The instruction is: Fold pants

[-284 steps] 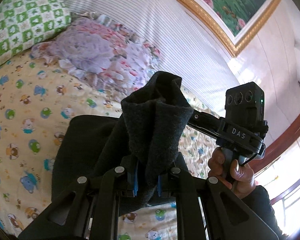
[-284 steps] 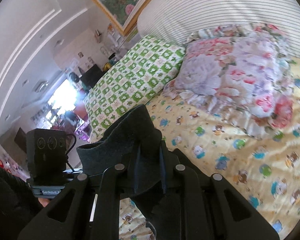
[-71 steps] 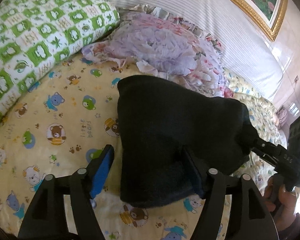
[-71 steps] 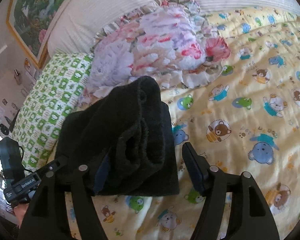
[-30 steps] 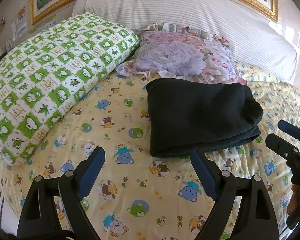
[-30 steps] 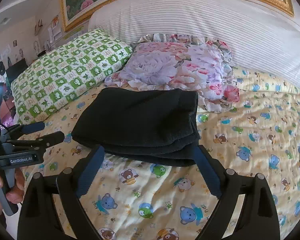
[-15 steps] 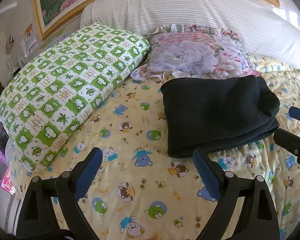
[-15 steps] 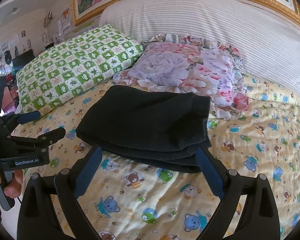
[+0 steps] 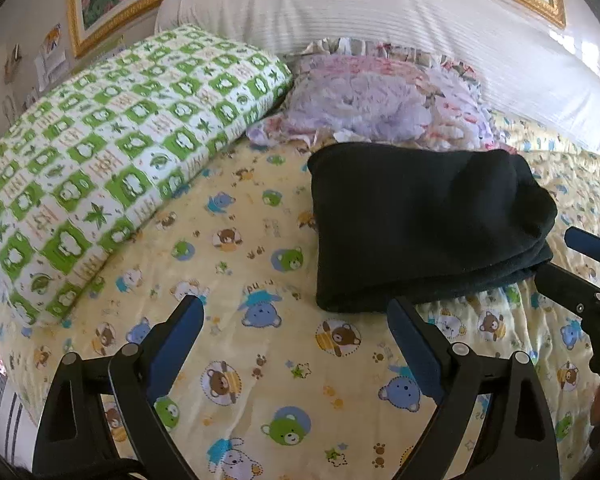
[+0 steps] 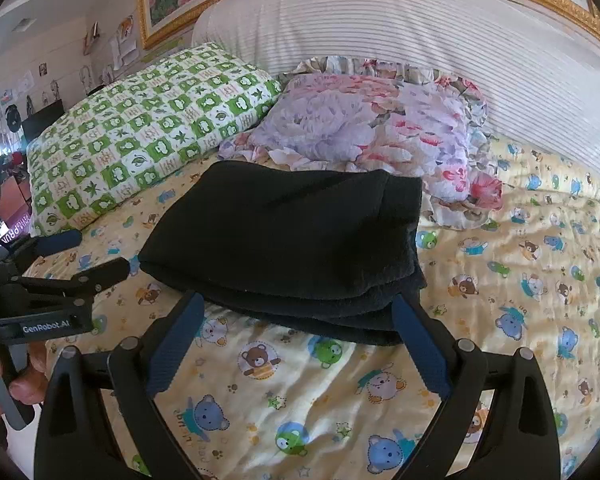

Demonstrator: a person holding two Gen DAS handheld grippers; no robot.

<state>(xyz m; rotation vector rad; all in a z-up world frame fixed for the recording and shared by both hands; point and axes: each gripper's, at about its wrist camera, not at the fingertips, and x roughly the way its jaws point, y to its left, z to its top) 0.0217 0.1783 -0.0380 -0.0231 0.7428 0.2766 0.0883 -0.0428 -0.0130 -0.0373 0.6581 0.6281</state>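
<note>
A: Where lay the pants (image 10: 288, 236)?
B: Folded on the bed (image 10: 520, 300), long axis crosswise; right hand-held gripper (image 10: 296, 344) nearer, left hand-held gripper (image 9: 296, 344) offset leftward. Both gaped wide, empty.

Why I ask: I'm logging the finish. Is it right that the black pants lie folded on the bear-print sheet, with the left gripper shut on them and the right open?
Not quite: the left gripper is open, clear of the black pants, as the left wrist view shows. The rest holds.
</note>
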